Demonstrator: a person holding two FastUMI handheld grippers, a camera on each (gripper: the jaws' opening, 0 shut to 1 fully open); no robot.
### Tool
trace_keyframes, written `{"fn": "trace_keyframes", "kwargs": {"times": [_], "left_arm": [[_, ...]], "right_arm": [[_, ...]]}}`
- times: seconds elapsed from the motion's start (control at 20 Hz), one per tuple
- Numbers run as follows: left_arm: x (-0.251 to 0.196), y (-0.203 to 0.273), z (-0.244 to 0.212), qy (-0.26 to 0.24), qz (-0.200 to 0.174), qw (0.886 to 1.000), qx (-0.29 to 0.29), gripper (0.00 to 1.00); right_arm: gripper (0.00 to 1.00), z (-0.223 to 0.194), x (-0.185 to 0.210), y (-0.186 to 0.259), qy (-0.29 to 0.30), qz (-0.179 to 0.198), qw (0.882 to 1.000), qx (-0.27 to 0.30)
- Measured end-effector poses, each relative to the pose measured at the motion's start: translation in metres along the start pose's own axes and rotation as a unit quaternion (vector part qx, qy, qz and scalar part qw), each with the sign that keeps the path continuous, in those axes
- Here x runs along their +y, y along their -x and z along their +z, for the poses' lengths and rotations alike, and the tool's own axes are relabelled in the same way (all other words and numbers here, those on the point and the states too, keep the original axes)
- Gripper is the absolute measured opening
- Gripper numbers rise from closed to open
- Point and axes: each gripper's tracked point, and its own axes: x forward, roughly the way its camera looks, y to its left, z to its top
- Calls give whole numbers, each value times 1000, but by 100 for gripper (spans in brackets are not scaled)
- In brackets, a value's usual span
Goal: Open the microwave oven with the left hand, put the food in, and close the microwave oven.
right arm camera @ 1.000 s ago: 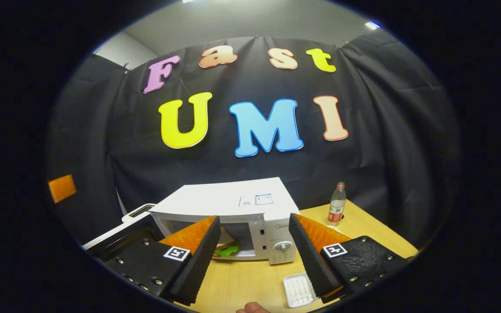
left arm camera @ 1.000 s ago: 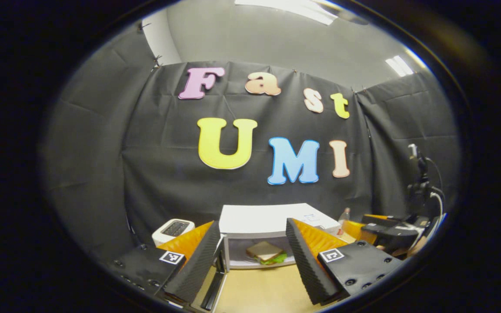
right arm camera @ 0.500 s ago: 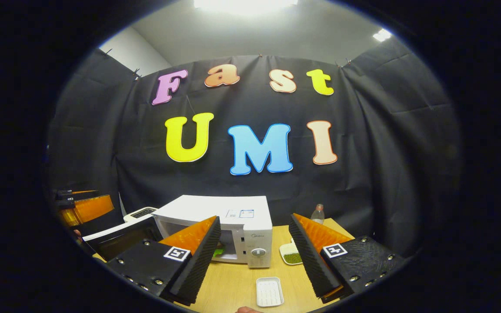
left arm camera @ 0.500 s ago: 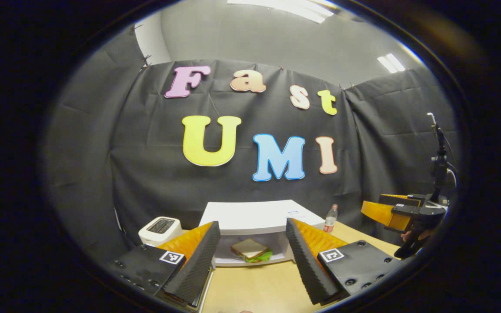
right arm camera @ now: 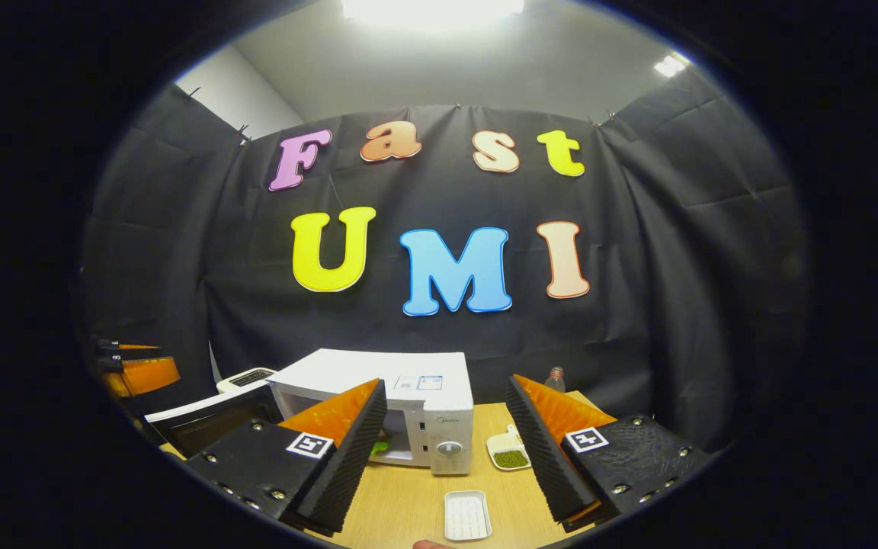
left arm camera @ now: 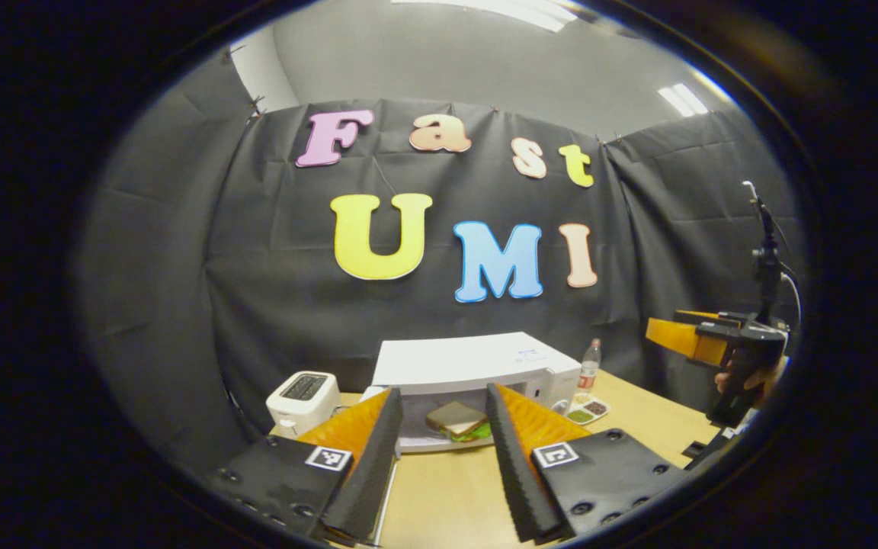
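1. The wooden table (right arm camera: 408,499) carried everything, and the white microwave oven (left arm camera: 477,362) sat at its far middle against the booth wall, straight ahead of your left gripper (left arm camera: 443,450).
2. Its door (right arm camera: 206,423) hung swung out to the oven's left side, long edge running toward you, so it lay on your left gripper's side; your right gripper (right arm camera: 447,450) faced the control panel end, farther from the door.
3. Closing looked like the step left: a push on the door's outer face from the left.
4. Your left gripper's fingers stood moderately apart, holding nothing; your right gripper's were spread wide, also empty.
5. The sandwich (left arm camera: 458,421), pale bread over green lettuce, lay flat inside the cavity.
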Motion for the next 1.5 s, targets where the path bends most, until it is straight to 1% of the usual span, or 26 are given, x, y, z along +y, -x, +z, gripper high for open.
{"fn": "trace_keyframes", "kwargs": {"times": [0.1, 0.2, 0.25, 0.3, 0.35, 0.4, 0.45, 0.5, 0.55, 0.6, 0.65, 0.7, 0.8, 0.85, 0.9, 0.95, 1.05, 1.1, 1.15, 1.2, 1.25, 1.3, 1.5], "left_arm": [[22, 12, -4, -13, 26, 1000, 7, 49], [36, 22, -8, -19, 32, 999, 14, 23], [49, 29, -9, -31, 40, 999, 14, 10], [64, 34, -13, -43, 49, 998, 18, 13], [79, 41, -15, -53, 59, 997, 25, 23], [93, 46, -21, -60, 61, 996, 35, 23], [116, 57, -30, -76, 114, 990, 31, 23], [124, 64, -29, -70, 124, 989, 43, 7], [133, 70, -38, -58, 133, 988, 50, 3], [151, 77, -43, -47, 143, 987, 54, 7], [165, 82, -55, -31, 143, 987, 67, 11], [181, 82, -68, -17, 143, 986, 83, 7], [193, 82, -100, -1, 148, 982, 114, 7], [192, 83, -115, 7, 144, 981, 129, 7], [189, 87, -125, 13, 139, 980, 139, 11], [180, 87, -132, 20, 129, 980, 148, 11], [164, 89, -151, 28, 112, 979, 171, 7], [157, 90, -160, 29, 105, 978, 180, 7], [150, 89, -165, 29, 101, 977, 186, 11], [146, 89, -168, 25, 103, 976, 190, 11], [137, 92, -167, 32, 98, 976, 192, 7], [127, 94, -167, 39, 87, 976, 194, 7], [73, 88, -167, 34, 31, 978, 204, 7]], "right_arm": [[95, -4, 4, -6, 4, 6, 1000, 7], [95, -9, 7, -10, 15, 10, 1000, 17], [95, -11, 11, -13, 11, 15, 1000, 19], [95, -11, 14, -16, 7, 18, 1000, 20], [95, -11, 14, -18, 5, 20, 1000, 20], [95, -10, 16, -19, 7, 24, 1000, 19], [95, -9, 18, -20, 9, 27, 999, 18], [95, -8, 19, -22, 10, 30, 999, 17], [95, -8, 21, -23, 11, 33, 999, 16], [95, -7, 21, -23, 12, 36, 999, 16], [95, -7, 23, -24, 13, 39, 999, 16], [95, -7, 24, -26, 14, 41, 999, 18], [95, -8, 25, -29, 14, 45, 999, 21], [95, -8, 24, -30, 15, 45, 999, 22], [95, -8, 23, -30, 15, 45, 999, 23], [95, -9, 21, -30, 15, 45, 999, 24], [95, -11, 19, -32, 14, 45, 998, 28], [95, -12, 17, -33, 13, 45, 998, 30], [95, -13, 16, -33, 12, 46, 998, 32], [95, -13, 15, -34, 11, 46, 998, 32], [95, -13, 13, -34, 12, 47, 998, 31], [95, -12, 12, -34, 12, 48, 998, 30], [95, -10, 8, -34, 14, 52, 998, 27]]}}
